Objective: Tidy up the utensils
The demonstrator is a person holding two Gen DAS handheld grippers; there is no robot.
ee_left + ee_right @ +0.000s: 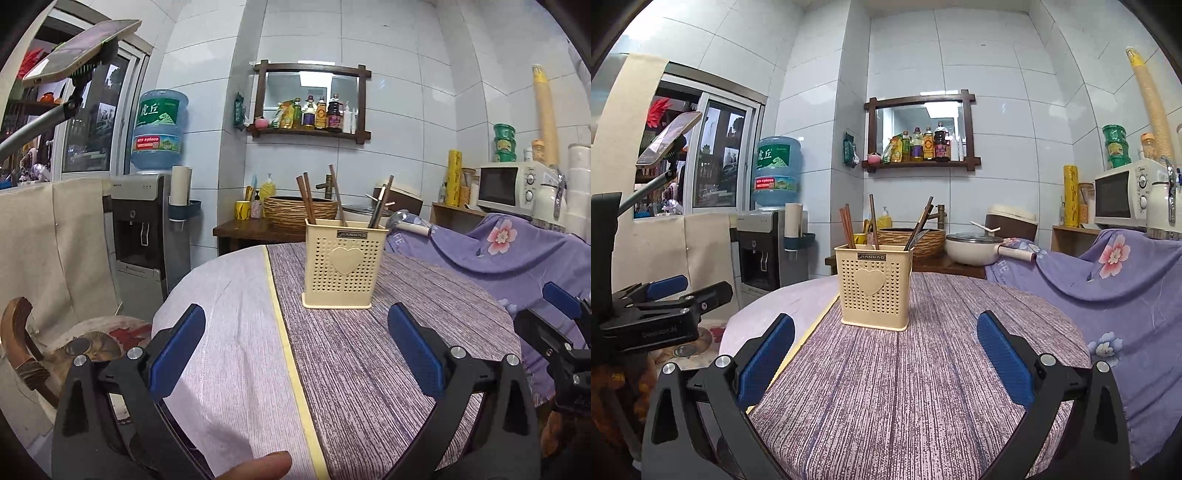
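A cream perforated utensil holder point(345, 264) with a heart on its front stands upright on the round table point(369, 354); it also shows in the right wrist view point(874, 288). Brown chopsticks point(306, 199) and dark utensils point(380, 205) stand inside it, seen too in the right wrist view point(847, 225). My left gripper point(295, 328) is open and empty, above the table in front of the holder. My right gripper point(886, 336) is open and empty, also in front of the holder. The right gripper shows at the left view's right edge point(561, 325).
A purple striped cloth point(905, 387) covers the table, with a lighter cloth point(221, 314) on its left part. A purple floral cover point(1115, 280) lies to the right. A water dispenser point(147, 229), a side counter with a woven basket point(299, 210), a pot point(975, 247) and a microwave point(513, 186) stand behind.
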